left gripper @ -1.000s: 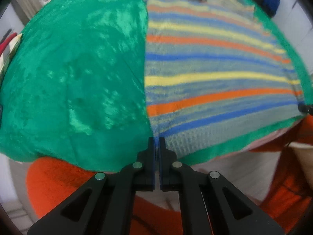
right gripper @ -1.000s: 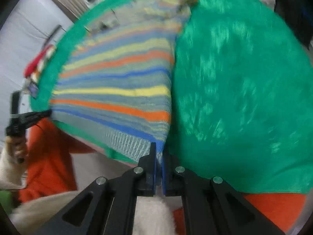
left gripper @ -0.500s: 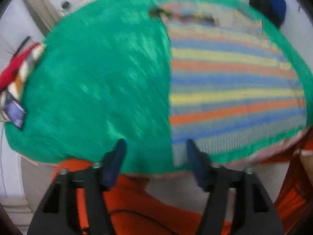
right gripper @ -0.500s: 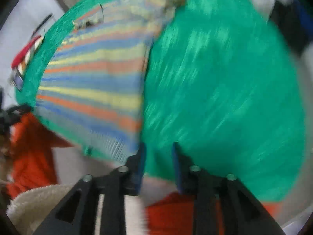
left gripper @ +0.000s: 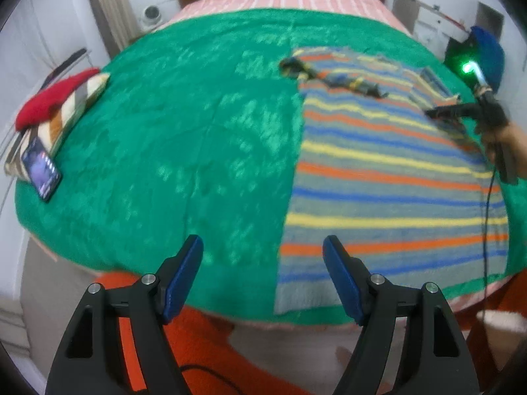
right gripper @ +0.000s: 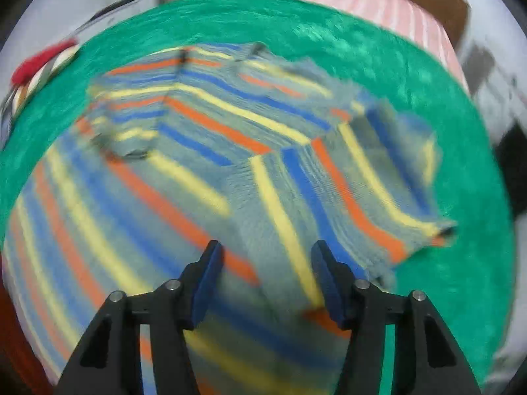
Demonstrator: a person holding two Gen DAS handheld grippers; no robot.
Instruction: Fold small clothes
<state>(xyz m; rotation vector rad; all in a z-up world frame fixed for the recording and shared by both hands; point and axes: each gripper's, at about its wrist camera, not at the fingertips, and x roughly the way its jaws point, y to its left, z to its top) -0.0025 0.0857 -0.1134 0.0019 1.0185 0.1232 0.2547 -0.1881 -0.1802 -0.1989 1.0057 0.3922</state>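
Our left gripper (left gripper: pixel 263 276) has black arms with triangle holes, and dark blue pads line the inner sides of its fingers (left gripper: pixel 182 275). Round silver screws sit just behind the pads. Our right gripper (right gripper: pixel 266 276) looks the same. A thin black cable (left gripper: pixel 486 217) hangs from the right gripper's black handle.

Before your left tongs you see a bed with a green plush blanket (left gripper: pixel 184 151); on it lies the striped knitted sweater (left gripper: pixel 388 177), and far left a dark smartphone (left gripper: pixel 41 170).
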